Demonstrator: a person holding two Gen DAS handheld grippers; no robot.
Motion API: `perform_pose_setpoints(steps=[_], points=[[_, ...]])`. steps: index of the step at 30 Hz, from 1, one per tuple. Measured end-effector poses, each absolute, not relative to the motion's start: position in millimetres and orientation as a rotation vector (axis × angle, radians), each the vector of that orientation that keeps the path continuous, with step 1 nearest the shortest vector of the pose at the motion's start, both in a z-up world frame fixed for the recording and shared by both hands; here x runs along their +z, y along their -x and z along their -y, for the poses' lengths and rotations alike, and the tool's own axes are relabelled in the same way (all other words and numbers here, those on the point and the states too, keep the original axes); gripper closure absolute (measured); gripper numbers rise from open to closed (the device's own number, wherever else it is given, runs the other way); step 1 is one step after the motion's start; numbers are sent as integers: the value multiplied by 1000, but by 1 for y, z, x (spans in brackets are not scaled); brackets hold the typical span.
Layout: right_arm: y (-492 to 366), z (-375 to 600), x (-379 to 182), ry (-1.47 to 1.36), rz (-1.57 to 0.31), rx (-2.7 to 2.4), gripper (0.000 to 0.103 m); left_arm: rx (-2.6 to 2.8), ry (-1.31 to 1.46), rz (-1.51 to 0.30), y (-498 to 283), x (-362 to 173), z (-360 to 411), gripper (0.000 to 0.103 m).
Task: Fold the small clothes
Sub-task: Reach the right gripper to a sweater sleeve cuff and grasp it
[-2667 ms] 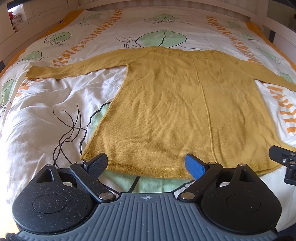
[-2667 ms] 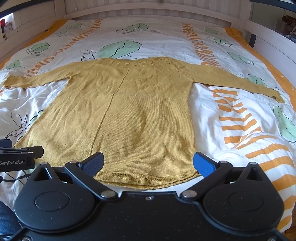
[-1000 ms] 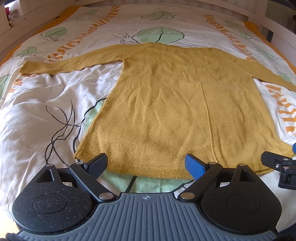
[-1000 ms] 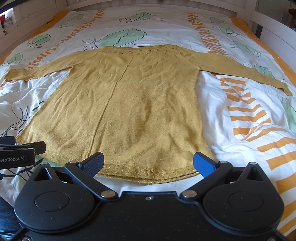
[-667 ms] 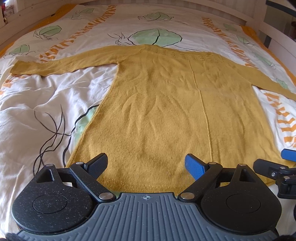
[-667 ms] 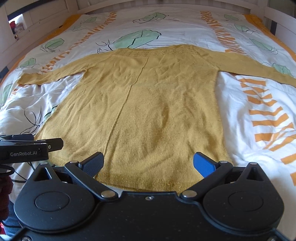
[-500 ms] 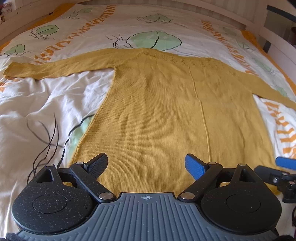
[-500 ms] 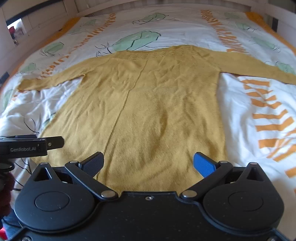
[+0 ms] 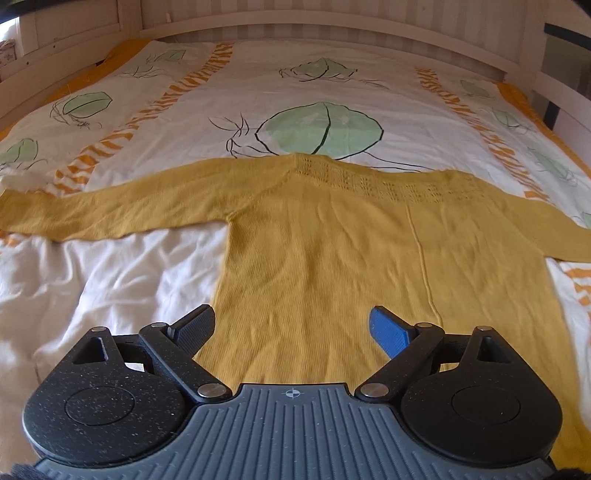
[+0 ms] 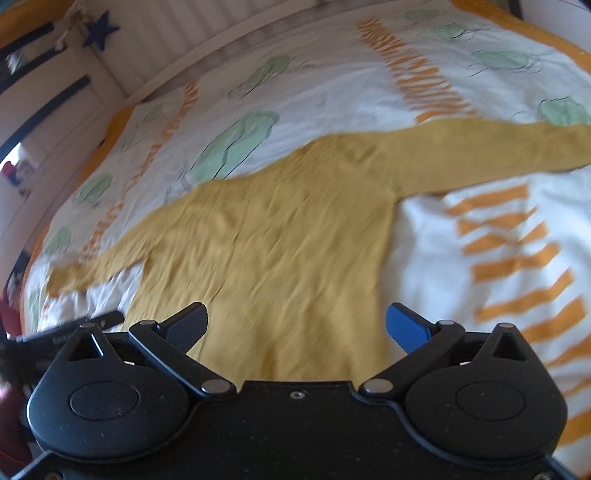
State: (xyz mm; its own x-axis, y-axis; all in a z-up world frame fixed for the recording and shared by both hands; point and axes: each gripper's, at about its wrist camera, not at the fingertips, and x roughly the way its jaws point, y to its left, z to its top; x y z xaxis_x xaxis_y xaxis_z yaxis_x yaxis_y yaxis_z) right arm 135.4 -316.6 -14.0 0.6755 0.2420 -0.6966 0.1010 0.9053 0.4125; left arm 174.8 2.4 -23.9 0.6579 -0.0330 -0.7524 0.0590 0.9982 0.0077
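Patterned duvet (image 9: 155,280) on white-framed bed — mustard sweater (image 9: 332,251) spread flat; left gripper (image 9: 291,326), right gripper (image 10: 295,325) wide, empty.

A mustard sweater (image 10: 280,236) lies flat on the bed's quilt (image 10: 461,229), sleeves spread, the whole view tilted and blurred. The right gripper (image 10: 297,326) hangs above its lower body, jaws wide apart with nothing between them. The left gripper (image 10: 77,330) shows at the left edge.

Under me a white duvet (image 9: 122,280) with green leaves and orange stripes covers the bed. A pale bed rail (image 9: 332,33) runs beyond it. A blue star (image 10: 100,28) hangs on the wall.
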Motion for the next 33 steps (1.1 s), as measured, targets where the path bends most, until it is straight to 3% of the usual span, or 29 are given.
perform_pose_setpoints(steps=[9,12,14,19,27,33], points=[[-188,451,-29,-505,-786,-265,1,-40,-93,-841,-231,-56,19,12],[-196,490,-37,-506,-781,-352,15,-37,-121,-827,-242,-66,26,12],[-198,515,-40,-510,-771,-414,15,-40,-139,-829,-249,-73,30,12],[-194,572,-47,-594,-738,-529,33,-35,-136,-837,-253,-98,36,9],[-182,630,-73,-724,-716,-644,42,-33,-69,-746,-241,-107,28,0],[-176,653,-96,-830,-658,-683,47,-28,-61,-732,-241,-110,29,0]])
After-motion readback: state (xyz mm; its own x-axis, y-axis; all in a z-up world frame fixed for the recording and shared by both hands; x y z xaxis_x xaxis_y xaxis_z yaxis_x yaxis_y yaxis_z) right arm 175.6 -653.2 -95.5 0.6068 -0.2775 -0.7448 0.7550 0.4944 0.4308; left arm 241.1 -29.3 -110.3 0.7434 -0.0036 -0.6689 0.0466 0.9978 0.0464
